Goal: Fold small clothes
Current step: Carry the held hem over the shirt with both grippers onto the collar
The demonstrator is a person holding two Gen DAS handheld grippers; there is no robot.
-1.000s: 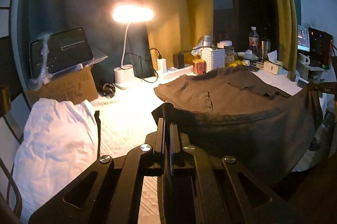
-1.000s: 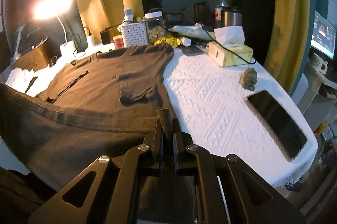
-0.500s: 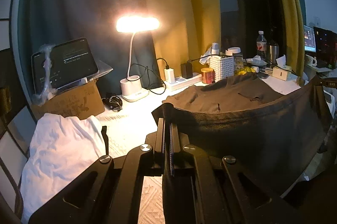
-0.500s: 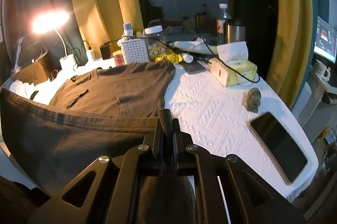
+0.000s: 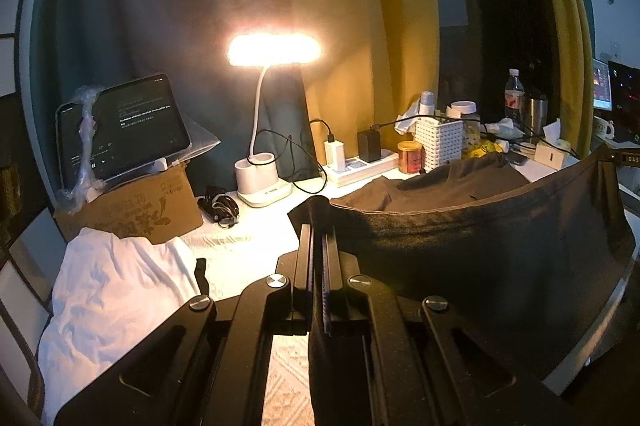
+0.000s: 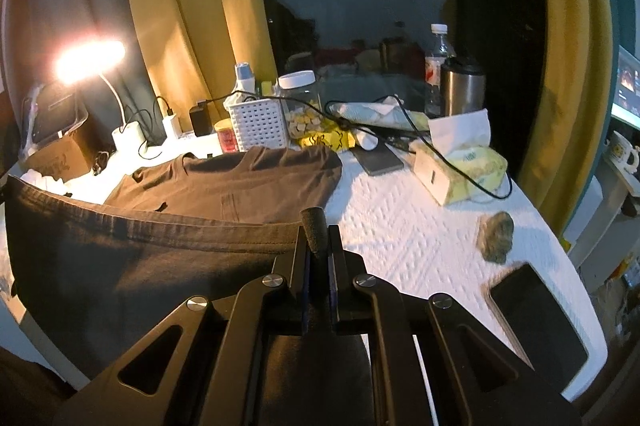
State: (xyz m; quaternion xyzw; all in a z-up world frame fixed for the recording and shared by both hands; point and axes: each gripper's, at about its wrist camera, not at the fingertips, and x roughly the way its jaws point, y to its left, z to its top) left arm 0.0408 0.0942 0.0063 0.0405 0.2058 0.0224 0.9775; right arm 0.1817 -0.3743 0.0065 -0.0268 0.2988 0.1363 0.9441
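A dark brown T-shirt (image 5: pixel 472 246) (image 6: pixel 132 258) is stretched by its bottom hem between both grippers, the hem raised off the table. Its upper part (image 6: pixel 240 182) with collar and sleeves still lies flat on the white tablecloth (image 6: pixel 400 226). My left gripper (image 5: pixel 318 226) is shut on the left hem corner, with cloth bunched above the fingers. My right gripper (image 6: pixel 318 230) is shut on the right hem corner, a roll of fabric poking up between its jaws. The far corner (image 5: pixel 604 154) of the hem in the left wrist view is held by the other gripper.
A white garment (image 5: pixel 108 290) lies crumpled at the left. At the back stand a lit desk lamp (image 5: pixel 272 54), a tablet on a cardboard box (image 5: pixel 132 210), a power strip (image 5: pixel 360 166), a white basket (image 6: pixel 258 124), jars and bottles. A tissue pack (image 6: pixel 464 166), a stone (image 6: pixel 496 236) and a phone (image 6: pixel 536 318) lie right.
Both grippers have lifted and drawn back with the hem, so the raised fold of the shirt stands higher and the flat part on the table looks shorter and farther away.
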